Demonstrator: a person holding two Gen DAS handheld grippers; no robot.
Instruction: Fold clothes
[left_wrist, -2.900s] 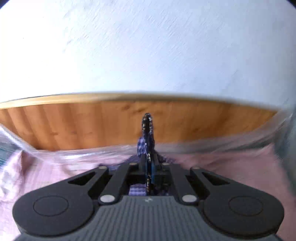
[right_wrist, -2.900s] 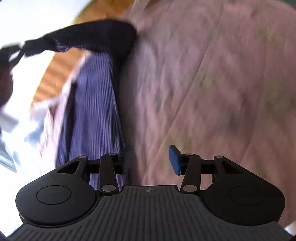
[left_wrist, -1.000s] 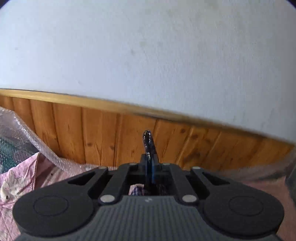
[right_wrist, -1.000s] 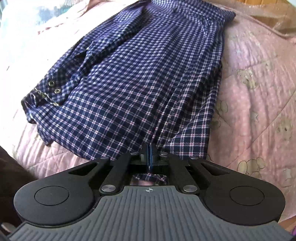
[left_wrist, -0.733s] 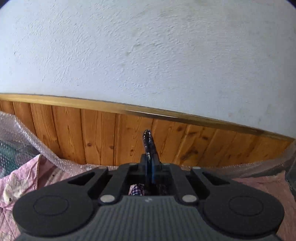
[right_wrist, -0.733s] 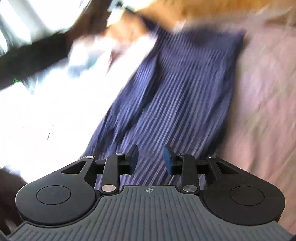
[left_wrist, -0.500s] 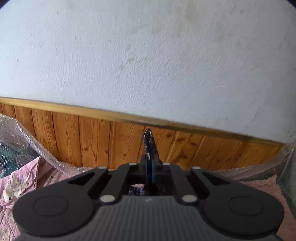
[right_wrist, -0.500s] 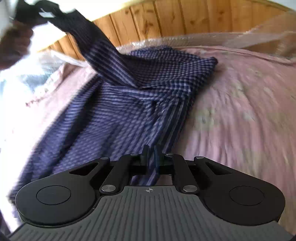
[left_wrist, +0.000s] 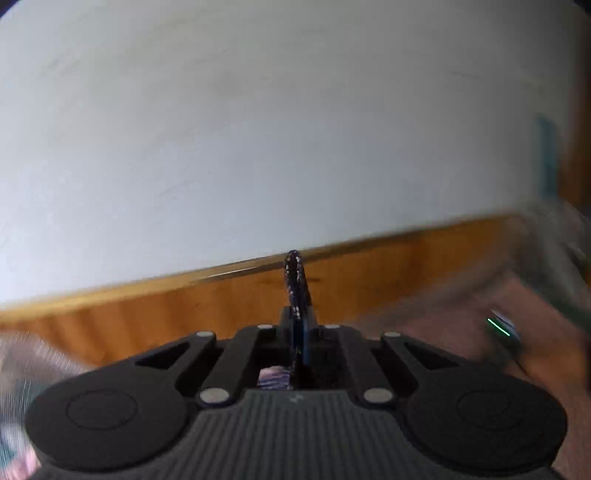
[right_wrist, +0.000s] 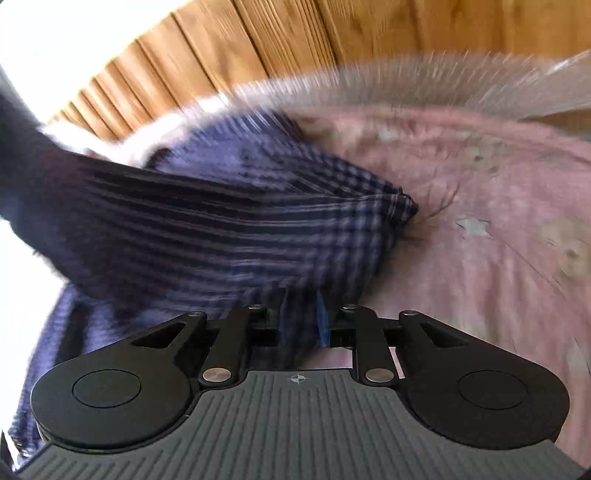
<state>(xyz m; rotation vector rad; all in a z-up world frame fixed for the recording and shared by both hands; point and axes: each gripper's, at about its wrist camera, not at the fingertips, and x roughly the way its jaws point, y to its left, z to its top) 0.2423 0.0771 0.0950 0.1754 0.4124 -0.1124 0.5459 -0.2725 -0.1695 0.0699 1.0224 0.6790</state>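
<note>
L tongs (left_wrist: 297, 325) pinching plaid shirt (right_wrist: 229, 229) edge

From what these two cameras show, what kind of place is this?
Probably a bedroom in a home. A navy checked shirt lies on a pink quilted bedcover with small printed figures, and behind it honey-coloured wood panelling runs under a plain white wall.

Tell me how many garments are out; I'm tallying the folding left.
1: a navy checked shirt on the pink quilt, its edge pinched by the left gripper. Others may be hidden.
</note>
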